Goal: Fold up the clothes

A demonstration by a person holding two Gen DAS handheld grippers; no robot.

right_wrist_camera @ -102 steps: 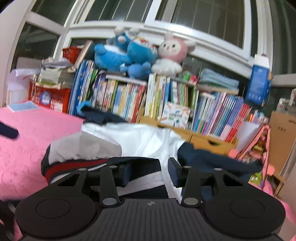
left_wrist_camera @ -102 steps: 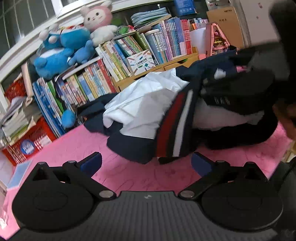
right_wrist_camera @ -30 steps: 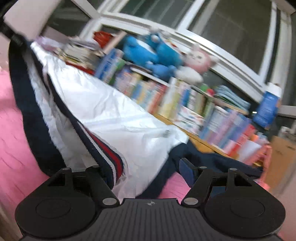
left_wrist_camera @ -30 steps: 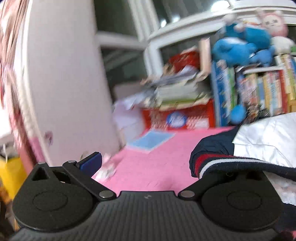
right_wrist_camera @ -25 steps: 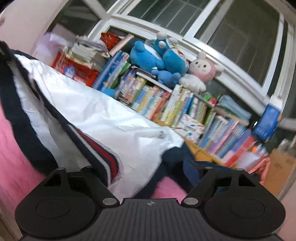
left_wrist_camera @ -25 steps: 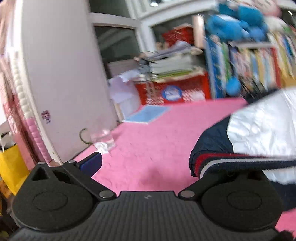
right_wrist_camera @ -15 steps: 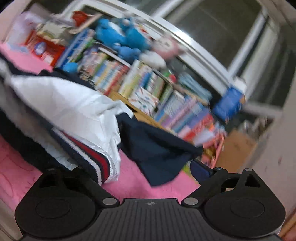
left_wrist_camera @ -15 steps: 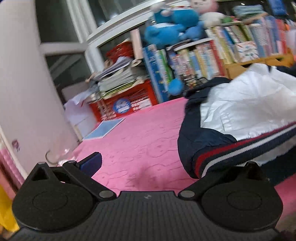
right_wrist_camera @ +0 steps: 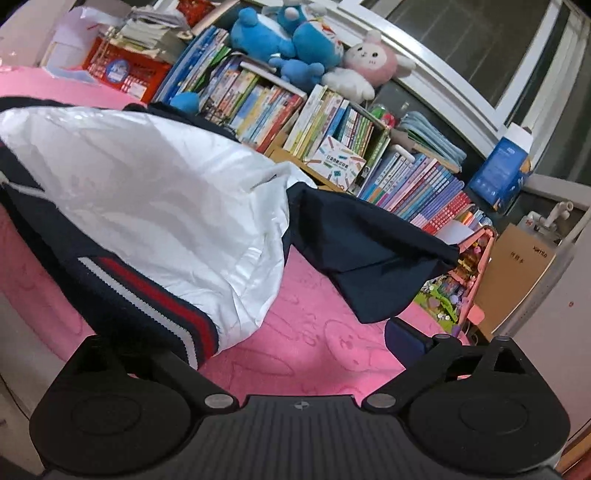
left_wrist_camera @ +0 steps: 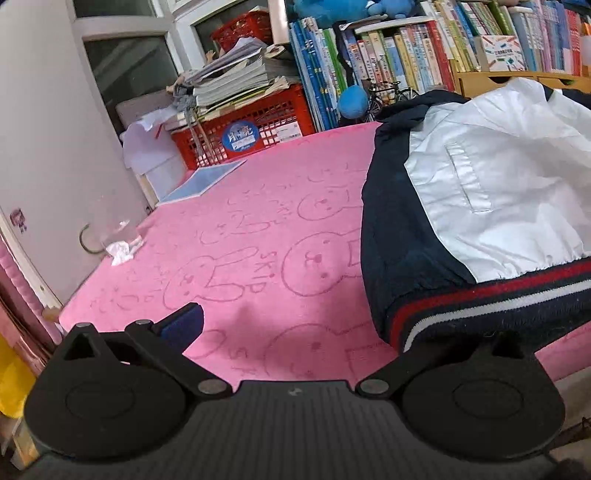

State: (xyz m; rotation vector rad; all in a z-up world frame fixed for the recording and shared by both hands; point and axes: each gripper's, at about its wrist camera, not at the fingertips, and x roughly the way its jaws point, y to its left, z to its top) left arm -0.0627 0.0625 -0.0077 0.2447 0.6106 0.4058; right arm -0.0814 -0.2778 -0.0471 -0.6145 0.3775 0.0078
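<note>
A navy and white jacket (left_wrist_camera: 480, 192) with a red, white and navy striped hem (left_wrist_camera: 480, 299) lies spread on the pink bed cover (left_wrist_camera: 258, 221). My left gripper (left_wrist_camera: 295, 332) is open at the jacket's left hem corner. Its left fingertip (left_wrist_camera: 181, 325) is bare and its right one is hidden under the hem. In the right wrist view the jacket (right_wrist_camera: 147, 192) fills the left side and a navy sleeve (right_wrist_camera: 362, 251) trails right. My right gripper (right_wrist_camera: 295, 343) is open too. The striped hem (right_wrist_camera: 155, 306) covers its left finger, and its right fingertip (right_wrist_camera: 402, 339) is bare.
A red crate (left_wrist_camera: 255, 122) with stacked papers and a bookshelf (left_wrist_camera: 406, 55) line the bed's far side, with plush toys (right_wrist_camera: 288, 33) on top. A blue booklet (left_wrist_camera: 207, 181) lies on the cover. A white door (left_wrist_camera: 44, 147) stands left, a cardboard box (right_wrist_camera: 517, 280) right.
Both grippers carried the jacket's hem apart and down, so it went from a bunched heap to lying spread on the cover. The right gripper's fingers widened from narrow to fully open.
</note>
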